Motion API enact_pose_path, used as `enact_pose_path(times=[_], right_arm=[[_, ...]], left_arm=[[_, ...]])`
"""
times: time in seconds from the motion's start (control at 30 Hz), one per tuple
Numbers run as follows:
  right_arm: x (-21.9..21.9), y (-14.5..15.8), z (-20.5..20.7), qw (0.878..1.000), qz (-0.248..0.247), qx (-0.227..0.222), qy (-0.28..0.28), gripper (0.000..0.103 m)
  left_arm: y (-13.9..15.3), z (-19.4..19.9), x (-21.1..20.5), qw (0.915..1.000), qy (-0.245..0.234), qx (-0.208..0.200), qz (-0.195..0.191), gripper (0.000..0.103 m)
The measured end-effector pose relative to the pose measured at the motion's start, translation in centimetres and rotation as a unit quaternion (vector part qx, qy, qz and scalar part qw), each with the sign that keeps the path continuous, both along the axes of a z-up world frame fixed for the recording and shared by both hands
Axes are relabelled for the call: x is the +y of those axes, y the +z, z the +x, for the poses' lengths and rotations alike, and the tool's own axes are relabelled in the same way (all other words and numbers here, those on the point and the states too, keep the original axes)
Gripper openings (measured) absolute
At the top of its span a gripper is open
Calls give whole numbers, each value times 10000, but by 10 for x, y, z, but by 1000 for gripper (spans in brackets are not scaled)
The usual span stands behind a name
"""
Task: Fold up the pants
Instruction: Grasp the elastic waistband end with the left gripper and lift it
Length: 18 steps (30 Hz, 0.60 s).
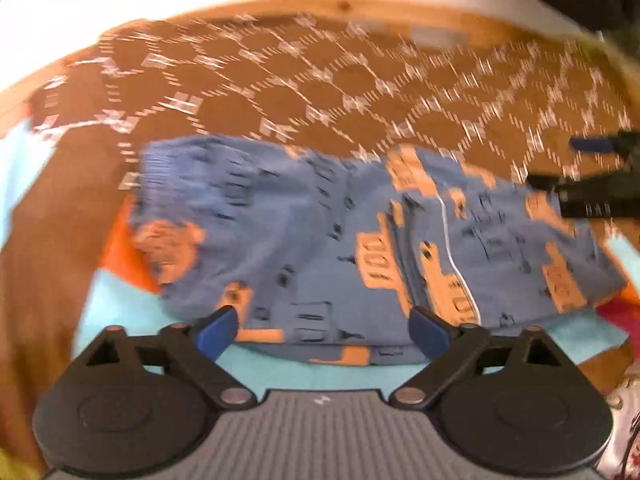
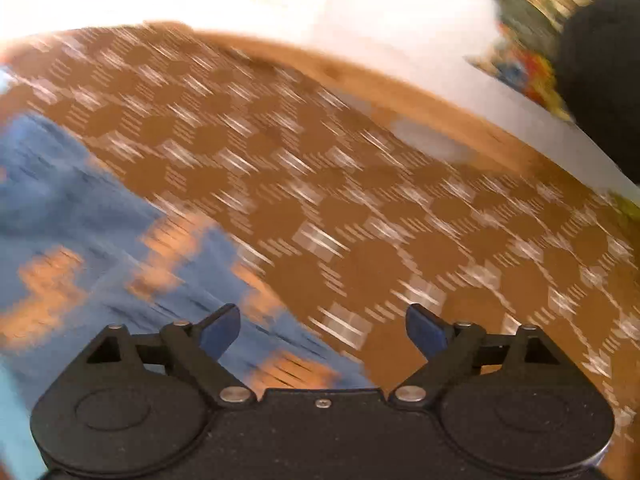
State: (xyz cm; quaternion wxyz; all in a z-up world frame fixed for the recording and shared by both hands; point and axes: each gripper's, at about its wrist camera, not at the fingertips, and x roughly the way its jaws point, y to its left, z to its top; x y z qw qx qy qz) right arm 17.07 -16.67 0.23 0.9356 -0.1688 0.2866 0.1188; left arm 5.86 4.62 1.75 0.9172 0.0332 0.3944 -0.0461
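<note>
Both grippers hang clear and empty over the blue patterned pants (image 1: 360, 232), which lie in a compact, apparently already folded bundle on the brown patterned tablecloth (image 1: 280, 92). The left gripper (image 1: 324, 326) has its jaws spread wide just above the near edge of the pants, nothing between them. The right gripper (image 2: 322, 328) is just as wide open, its jaws bare over the pants' corner and the cloth beside it. This looks like the gap between folds: the next move calls for picking an edge and closing on it cleanly. A light blue cloth (image 1: 280, 372) lies under the bundle's near side, and a white wall (image 2: 360, 20) backs the wooden table edge (image 1: 360, 6). Heavy blur throughout.
</note>
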Motion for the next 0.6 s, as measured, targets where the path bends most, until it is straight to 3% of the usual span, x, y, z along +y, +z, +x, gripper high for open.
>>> enact_pose_path(times=[0.1, 0.23, 0.27, 0.33, 0.43, 0.6], right_arm=[[20, 0, 0, 9969, 467, 207, 606, 88], [55, -19, 5, 9935, 108, 416, 1055, 87], [60, -24, 8, 9932, 20, 470, 1066, 87], [68, -38, 15, 9936, -172, 597, 941, 91], [67, -46, 23, 9951, 34, 691, 712, 93], [57, -27, -4, 9968, 274, 418, 623, 90]], left_arm=[[7, -10, 23, 9976, 608, -278, -152, 80], [16, -7, 50, 9903, 1250, -587, -122, 79], [18, -3, 55, 9895, 1312, -600, -91, 76], [21, 6, 62, 9887, 1355, -639, -81, 62], [22, 19, 76, 9858, 1515, -679, -244, 53], [20, 29, 96, 9807, 1568, -740, -898, 53]])
